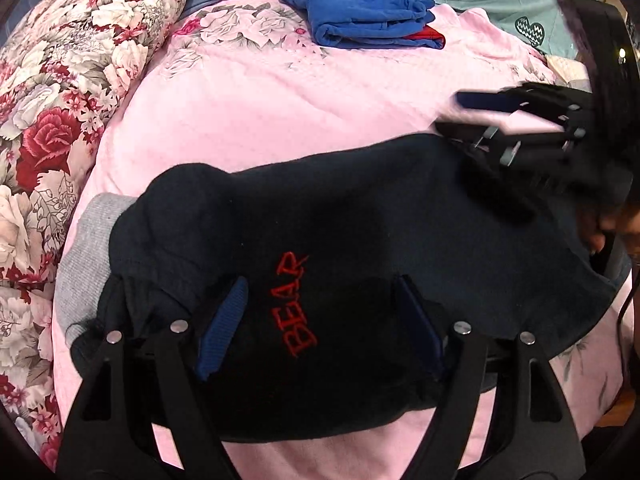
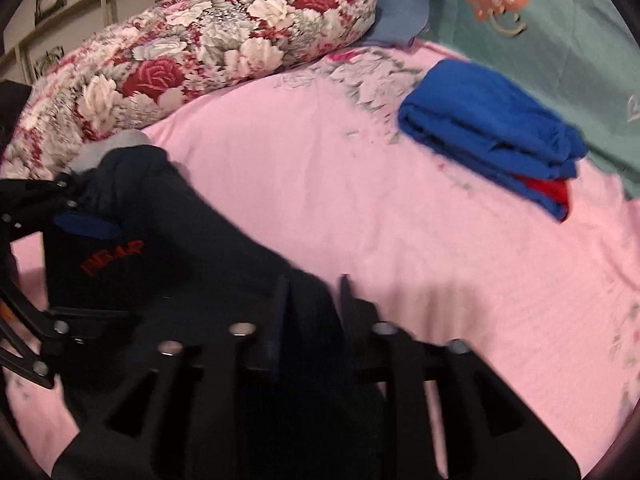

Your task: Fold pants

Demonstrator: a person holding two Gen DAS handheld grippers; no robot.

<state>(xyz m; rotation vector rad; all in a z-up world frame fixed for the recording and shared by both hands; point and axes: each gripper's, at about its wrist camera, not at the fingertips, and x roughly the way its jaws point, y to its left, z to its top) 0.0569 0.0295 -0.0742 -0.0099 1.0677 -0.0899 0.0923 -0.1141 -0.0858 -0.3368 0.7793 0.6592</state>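
The dark navy pants (image 1: 360,216) with red "BEAR" lettering (image 1: 298,304) and a grey waistband (image 1: 86,248) lie bunched on the pink bedsheet (image 1: 280,112). My left gripper (image 1: 320,328) is open, its blue-padded fingers (image 1: 224,328) spread wide over the cloth around the lettering. My right gripper (image 2: 314,304) has its fingers close together with dark pant fabric (image 2: 200,240) between them; it also shows in the left wrist view (image 1: 460,114) at the pants' far right edge. The left gripper (image 2: 72,240) shows at the left of the right wrist view.
A folded blue garment with a red layer (image 1: 368,16) lies at the far side of the bed, also in the right wrist view (image 2: 496,132). A rolled floral quilt (image 1: 60,100) lines the left side. A teal blanket (image 2: 560,40) lies behind.
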